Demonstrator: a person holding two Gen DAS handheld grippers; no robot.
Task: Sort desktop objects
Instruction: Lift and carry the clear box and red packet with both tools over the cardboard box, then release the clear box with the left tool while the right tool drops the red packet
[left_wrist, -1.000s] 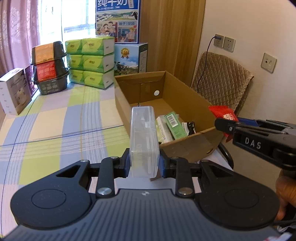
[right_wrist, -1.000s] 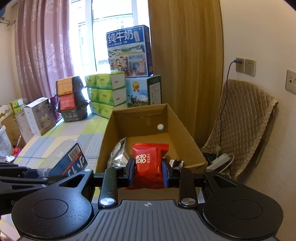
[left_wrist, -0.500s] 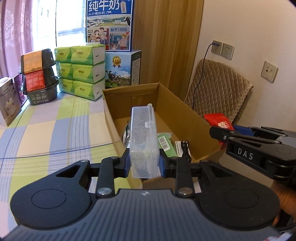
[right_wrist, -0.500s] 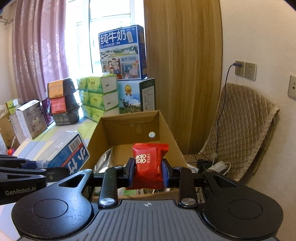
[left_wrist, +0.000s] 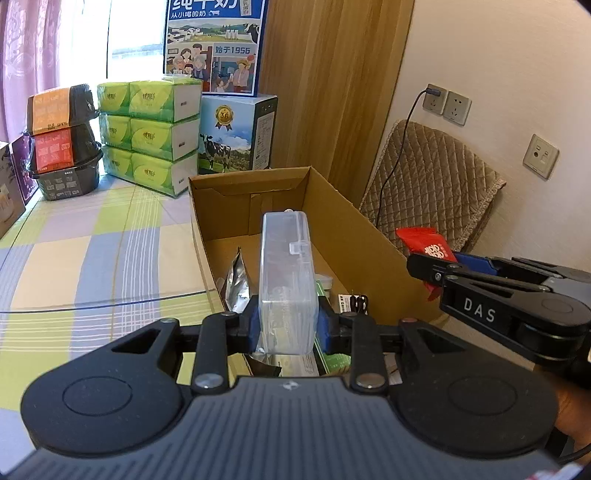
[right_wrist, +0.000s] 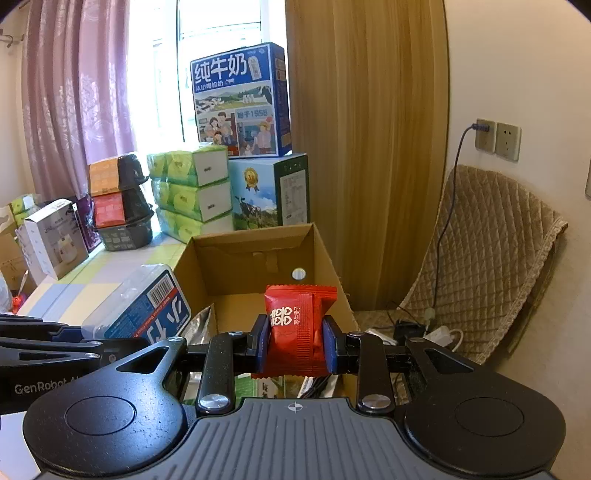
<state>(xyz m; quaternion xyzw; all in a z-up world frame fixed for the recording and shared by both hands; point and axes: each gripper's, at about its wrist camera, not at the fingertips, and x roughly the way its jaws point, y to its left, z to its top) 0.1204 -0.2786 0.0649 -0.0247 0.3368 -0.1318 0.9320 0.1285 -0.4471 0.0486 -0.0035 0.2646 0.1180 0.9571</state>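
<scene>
A: Left wrist view, please.

B: The left gripper (left_wrist: 287, 326) has its jaws clamped on a clear plastic case (left_wrist: 286, 273), held upright above the near end of the open cardboard box (left_wrist: 354, 236). Inside the box, below the case, lie a silver foil pouch (left_wrist: 236, 282) and a green packet (left_wrist: 334, 360). The right gripper (left_wrist: 424, 267) shows beyond the box's right wall, gripping a red snack packet (left_wrist: 424, 245).

A: Anything behind the box?

B: Green tissue packs (left_wrist: 151, 136) and milk cartons (left_wrist: 236, 136), stacked on the checked tablecloth (left_wrist: 92, 251).

A: Right wrist view?

B: The right gripper (right_wrist: 295, 345) is closed on the red snack packet (right_wrist: 295, 325), above the box's (right_wrist: 255, 247) near right corner. The clear case (right_wrist: 144, 306), with a blue label and barcode, sits in the left gripper (right_wrist: 79, 341) at the box's left wall.
</scene>
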